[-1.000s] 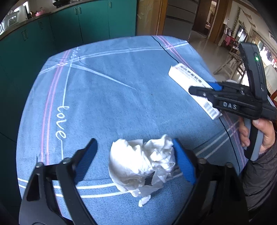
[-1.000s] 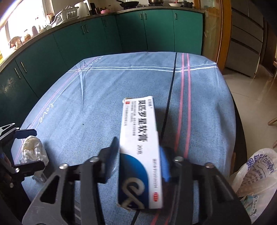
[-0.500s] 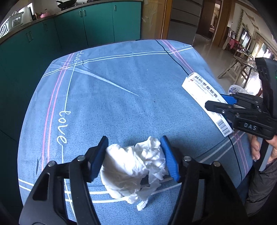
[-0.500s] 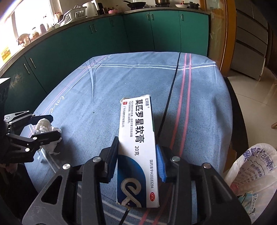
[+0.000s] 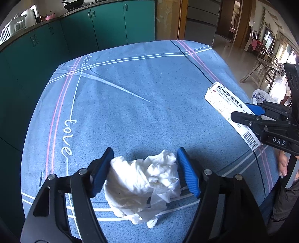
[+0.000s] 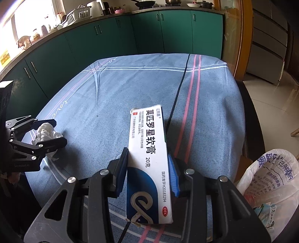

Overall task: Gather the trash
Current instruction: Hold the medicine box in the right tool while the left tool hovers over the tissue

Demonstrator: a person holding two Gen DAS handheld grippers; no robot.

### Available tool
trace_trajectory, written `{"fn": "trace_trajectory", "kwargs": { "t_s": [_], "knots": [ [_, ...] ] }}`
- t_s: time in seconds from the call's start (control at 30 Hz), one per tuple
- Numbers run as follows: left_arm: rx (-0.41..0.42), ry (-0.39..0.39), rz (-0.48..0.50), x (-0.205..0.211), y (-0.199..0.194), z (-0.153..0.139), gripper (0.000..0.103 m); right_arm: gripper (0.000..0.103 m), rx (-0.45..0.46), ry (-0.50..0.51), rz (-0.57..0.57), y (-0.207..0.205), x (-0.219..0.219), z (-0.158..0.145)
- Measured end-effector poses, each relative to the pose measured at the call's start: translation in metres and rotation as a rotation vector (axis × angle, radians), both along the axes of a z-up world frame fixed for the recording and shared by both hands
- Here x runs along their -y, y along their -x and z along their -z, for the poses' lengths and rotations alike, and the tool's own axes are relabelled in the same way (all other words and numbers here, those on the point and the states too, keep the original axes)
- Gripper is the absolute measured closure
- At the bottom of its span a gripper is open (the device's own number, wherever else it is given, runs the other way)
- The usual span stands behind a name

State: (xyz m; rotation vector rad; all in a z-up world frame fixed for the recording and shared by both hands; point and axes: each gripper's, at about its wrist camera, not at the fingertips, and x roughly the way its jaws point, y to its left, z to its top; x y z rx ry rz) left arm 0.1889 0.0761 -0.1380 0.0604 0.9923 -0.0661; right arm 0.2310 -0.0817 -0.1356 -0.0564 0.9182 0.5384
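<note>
white tissue [image 5: 143, 185] pinched by left hand-held gripper [image 5: 145, 173], right hand-held gripper [image 6: 149, 173] clamping medicine box [image 6: 149, 162]

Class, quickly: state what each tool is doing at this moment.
Left tool: closed on the crumpled tissue.
Right tool: closed on the medicine box.

A blue cloth [image 5: 130, 97] with pink and white stripes (the word "love" stitched along one line) covers the surface. Green cabinets [image 6: 104, 43] stand behind it, a dish rack [image 6: 74, 15] and a pan [image 6: 143, 2] on top.
</note>
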Motion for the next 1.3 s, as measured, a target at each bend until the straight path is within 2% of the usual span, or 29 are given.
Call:
{"fn": "trace_trajectory", "kwargs": {
  "t_s": [0.13,0.77,0.97,1.3],
  "knots": [
    [0.013,0.018,-0.01,-0.0034,0.0007,-0.0027,0.032,0.063,0.004,0.003,-0.013,0.0023,-0.004,-0.0005],
    [0.017,0.007,-0.009,-0.0035,0.0013,-0.0023,0.031,0.063,-0.007,0.013,-0.023,0.0015,-0.0068,0.0036],
    [0.017,0.005,-0.007,-0.0017,0.0025,-0.0023,0.028,0.062,-0.008,0.014,-0.026,0.0017,-0.0073,0.0042],
    [0.017,0.007,-0.007,-0.001,0.0035,-0.0022,0.027,0.052,-0.005,0.016,-0.032,0.0034,-0.0099,0.0045]
  ]
}}
